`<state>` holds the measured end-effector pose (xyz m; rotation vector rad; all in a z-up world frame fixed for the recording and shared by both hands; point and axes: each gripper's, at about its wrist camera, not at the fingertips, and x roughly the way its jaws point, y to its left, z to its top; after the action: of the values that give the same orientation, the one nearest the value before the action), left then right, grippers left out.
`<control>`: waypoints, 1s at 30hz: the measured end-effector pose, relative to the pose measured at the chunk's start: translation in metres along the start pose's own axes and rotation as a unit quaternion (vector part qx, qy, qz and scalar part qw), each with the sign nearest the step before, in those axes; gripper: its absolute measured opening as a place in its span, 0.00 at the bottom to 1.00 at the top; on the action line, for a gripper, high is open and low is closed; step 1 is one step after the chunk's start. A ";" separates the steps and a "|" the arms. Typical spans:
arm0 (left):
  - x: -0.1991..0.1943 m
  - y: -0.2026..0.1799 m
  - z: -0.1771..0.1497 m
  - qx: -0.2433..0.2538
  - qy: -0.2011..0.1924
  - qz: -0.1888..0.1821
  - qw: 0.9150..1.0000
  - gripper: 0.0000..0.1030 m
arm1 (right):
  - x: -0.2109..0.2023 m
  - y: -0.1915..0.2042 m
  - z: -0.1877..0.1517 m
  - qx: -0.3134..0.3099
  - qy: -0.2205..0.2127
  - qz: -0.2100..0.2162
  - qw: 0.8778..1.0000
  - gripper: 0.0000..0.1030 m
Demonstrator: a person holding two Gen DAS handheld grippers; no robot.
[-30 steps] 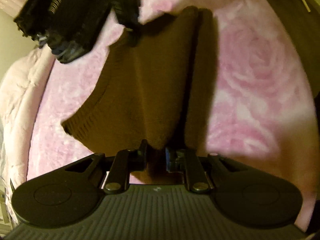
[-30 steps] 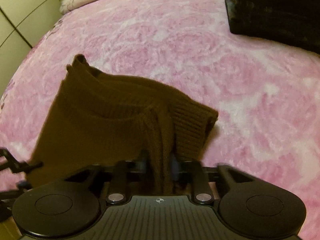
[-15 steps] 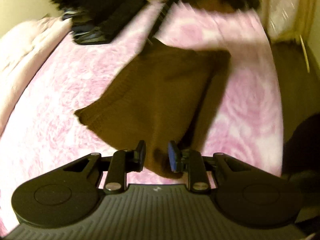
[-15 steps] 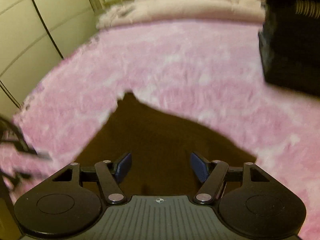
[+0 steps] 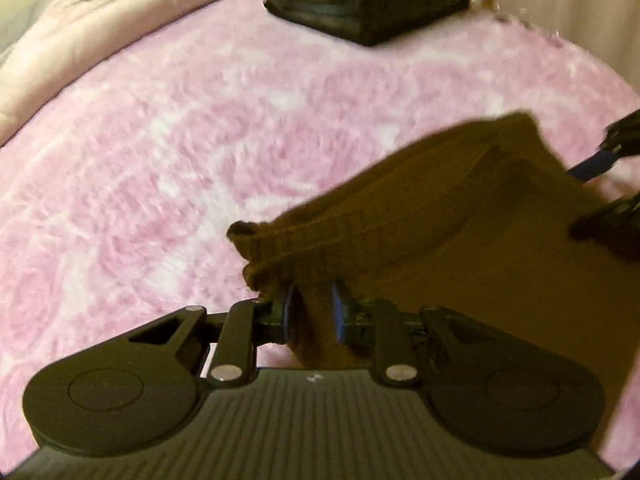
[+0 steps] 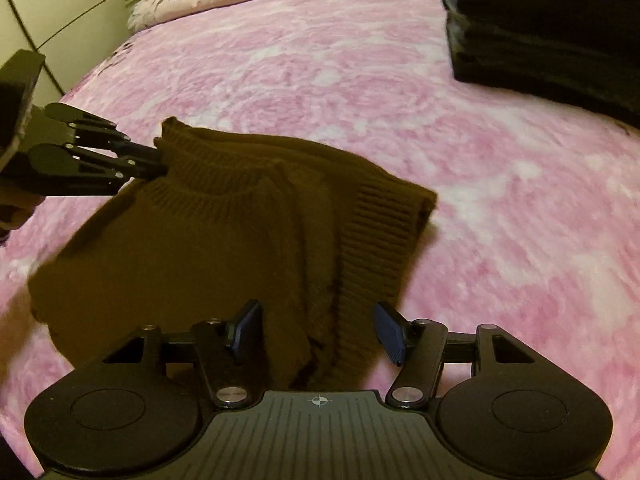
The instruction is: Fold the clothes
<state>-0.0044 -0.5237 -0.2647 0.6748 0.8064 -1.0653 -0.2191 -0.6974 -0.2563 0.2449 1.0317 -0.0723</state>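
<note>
The pink blanket [image 6: 320, 80] on the bed filled most of both views, and your brown sweater [image 6: 224, 248] lay on it in the lower middle of the right wrist view and the lower right of the left wrist view. By the look of it you were well along: the sweater was already gathered into a compact bundle of several layers, with ribbed edges stacked at its right side. A stack of dark folded clothes [image 6: 552, 28] sat in the upper right of the right wrist view, which I judged to be finished pieces.

Your left gripper [image 5: 311, 312] was clamped on the ribbed corner of the sweater at the lower middle of its own view. Your right gripper [image 6: 316, 332] stood spread wide with the bundle's near edge between its fingers [image 6: 246, 330], gripping nothing.

What seemed left was a last fold or a smoothing, then letting go and moving the bundle toward the stack.
</note>
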 end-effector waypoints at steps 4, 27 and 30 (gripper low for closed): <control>0.003 -0.001 -0.002 0.027 0.001 -0.004 1.000 0.16 | -0.019 0.015 0.000 -0.021 -0.006 -0.022 1.000 0.59; -0.092 -0.108 -0.058 0.210 -0.049 -0.015 0.976 0.17 | -0.044 0.068 -0.025 -0.082 -0.027 0.013 0.996 0.59; -0.080 -0.124 -0.076 0.235 -0.028 -0.004 0.971 0.13 | -0.025 0.073 -0.041 -0.116 0.002 0.013 0.993 0.59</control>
<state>-0.1597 -0.4665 -0.2510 1.0351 0.5063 -1.2923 -0.2539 -0.6187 -0.2428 0.0464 1.0311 0.0711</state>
